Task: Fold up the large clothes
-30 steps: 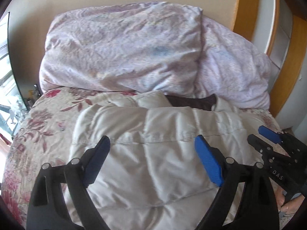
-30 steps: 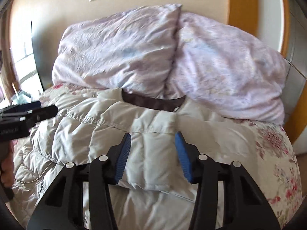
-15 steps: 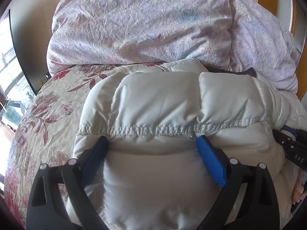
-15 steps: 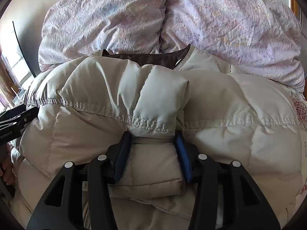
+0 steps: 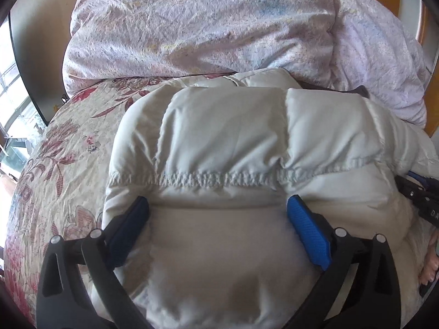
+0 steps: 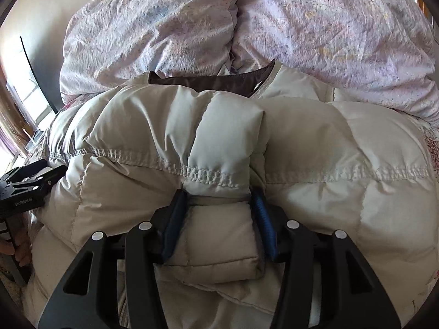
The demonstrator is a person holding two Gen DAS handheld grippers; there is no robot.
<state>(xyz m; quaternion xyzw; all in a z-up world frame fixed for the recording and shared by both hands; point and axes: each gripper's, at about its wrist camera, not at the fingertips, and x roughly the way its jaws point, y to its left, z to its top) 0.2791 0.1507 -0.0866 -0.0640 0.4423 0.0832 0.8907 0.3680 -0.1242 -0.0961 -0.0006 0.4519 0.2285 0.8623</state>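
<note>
White lettering "GenRobot.AI" is legible on the black body of the left gripper (image 6: 26,189) in the right wrist view; the right gripper (image 5: 422,196) shows only a partial "DA" at the frame edge.

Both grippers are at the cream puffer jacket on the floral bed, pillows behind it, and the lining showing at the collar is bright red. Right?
Not quite: the collar lining is dark brown, as the right wrist view shows. The rest holds.
</note>
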